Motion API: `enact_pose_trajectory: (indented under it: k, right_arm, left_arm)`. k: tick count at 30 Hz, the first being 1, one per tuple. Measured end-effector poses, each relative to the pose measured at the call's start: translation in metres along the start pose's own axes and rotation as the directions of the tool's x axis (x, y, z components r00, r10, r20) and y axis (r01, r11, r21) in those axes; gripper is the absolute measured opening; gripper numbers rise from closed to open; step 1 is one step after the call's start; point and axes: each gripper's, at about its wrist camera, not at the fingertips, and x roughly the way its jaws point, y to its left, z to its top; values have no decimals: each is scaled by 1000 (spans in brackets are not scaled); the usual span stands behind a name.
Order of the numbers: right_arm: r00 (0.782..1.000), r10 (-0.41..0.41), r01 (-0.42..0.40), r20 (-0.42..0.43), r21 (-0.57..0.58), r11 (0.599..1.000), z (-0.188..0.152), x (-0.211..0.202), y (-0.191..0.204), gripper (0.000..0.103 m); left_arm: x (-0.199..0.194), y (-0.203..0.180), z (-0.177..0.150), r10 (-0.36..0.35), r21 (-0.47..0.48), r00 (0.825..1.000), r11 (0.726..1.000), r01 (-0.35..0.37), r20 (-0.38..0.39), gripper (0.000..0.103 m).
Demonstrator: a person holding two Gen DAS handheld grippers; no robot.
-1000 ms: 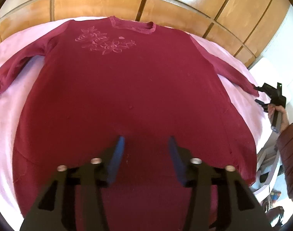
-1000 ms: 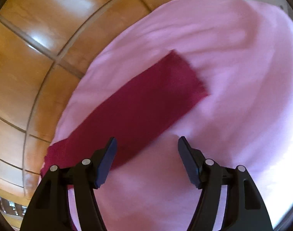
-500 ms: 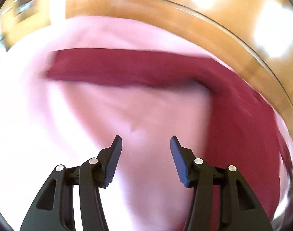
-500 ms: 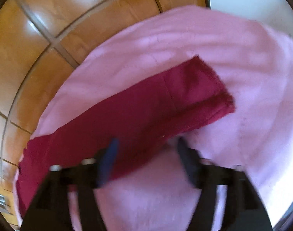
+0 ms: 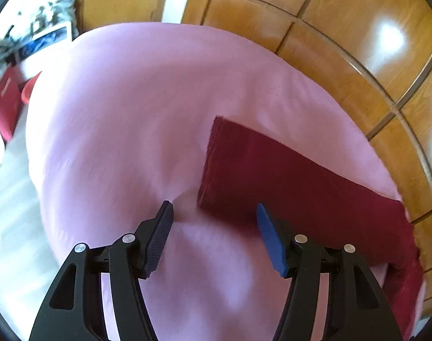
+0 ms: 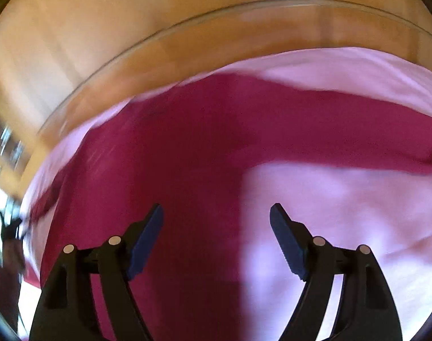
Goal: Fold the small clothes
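I've got the left gripper (image 5: 214, 218) spread wide, hovering right at the cuff end of the maroon top's sleeve (image 5: 261, 167), which lies flat on the pink sheet (image 5: 125, 119). That's so I can pinch it and fold inward. The right gripper (image 6: 216, 218) gapes too, empty, over the top's body (image 6: 187, 147) near the armpit.
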Motion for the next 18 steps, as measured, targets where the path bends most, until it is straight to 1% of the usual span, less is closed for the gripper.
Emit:
enact_pose_trajectory:
  k: [1, 2, 3, 5, 6, 7, 8, 9, 10, 12, 13, 14, 15, 16, 17, 18]
  right_arm:
    - [1000, 5, -5, -16, -9, 1000, -6, 8, 11, 78]
    - [999, -8, 7, -34, -26, 1000, -12, 19, 21, 80]
    - [999, -38, 36, -34, -48, 998, -16, 25, 28, 82]
    - [995, -104, 104, 0, -86, 991, -25, 38, 42, 92]
    - [990, -137, 138, 16, -112, 984, -31, 42, 48, 94]
    - [986, -163, 165, 26, -144, 976, -34, 46, 52, 99]
    - [978, -207, 210, 32, -183, 960, -36, 52, 57, 101]
    - [973, -228, 230, 34, -195, 953, -38, 51, 59, 101]
    - [971, -237, 239, 33, -200, 950, -39, 52, 60, 101]
    - [974, -224, 226, 32, -189, 956, -43, 47, 54, 101]
    - [975, -218, 220, 29, -182, 958, -37, 52, 51, 101]
    - [976, -216, 217, 25, -180, 959, -39, 48, 48, 101]
    - [976, -219, 219, 23, -181, 959, -39, 48, 47, 101]
    - [975, -220, 220, 22, -179, 959, -34, 51, 47, 101]
    - [976, -217, 217, 18, -175, 960, -32, 51, 48, 101]
    - [977, -213, 213, 16, -171, 962, -28, 56, 52, 101]
  left_arm:
    - [7, -4, 6, -3, 37, 1000, 999, 3, -1, 44]
    - [11, -10, 8, 6, 74, 1000, 997, -5, -2, 21]
    - [14, -16, 10, 32, 124, 999, 992, -33, 8, 13]
    - [15, -23, 11, 45, 165, 999, 985, -49, 27, 10]
    - [15, -26, 15, 64, 185, 997, 980, -70, 40, 10]
    - [11, -27, 21, 85, 199, 994, 975, -98, 71, 10]
    - [9, -27, 30, 102, 193, 990, 974, -120, 99, 9]
    - [6, -25, 40, 123, 181, 985, 973, -144, 123, 9]
    - [5, -25, 49, 145, 174, 979, 970, -170, 146, 9]
    - [6, -33, 64, 172, 179, 968, 962, -205, 183, 9]
    - [9, -40, 68, 198, 199, 960, 951, -238, 200, 9]
    - [14, -44, 70, 222, 210, 954, 941, -264, 200, 9]
    - [26, -50, 69, 242, 236, 959, 933, -272, 146, 9]
    - [33, -51, 68, 253, 248, 961, 929, -273, 112, 9]
    - [37, -52, 66, 275, 246, 956, 925, -291, 99, 10]
    - [34, -50, 61, 292, 221, 951, 925, -309, 105, 18]
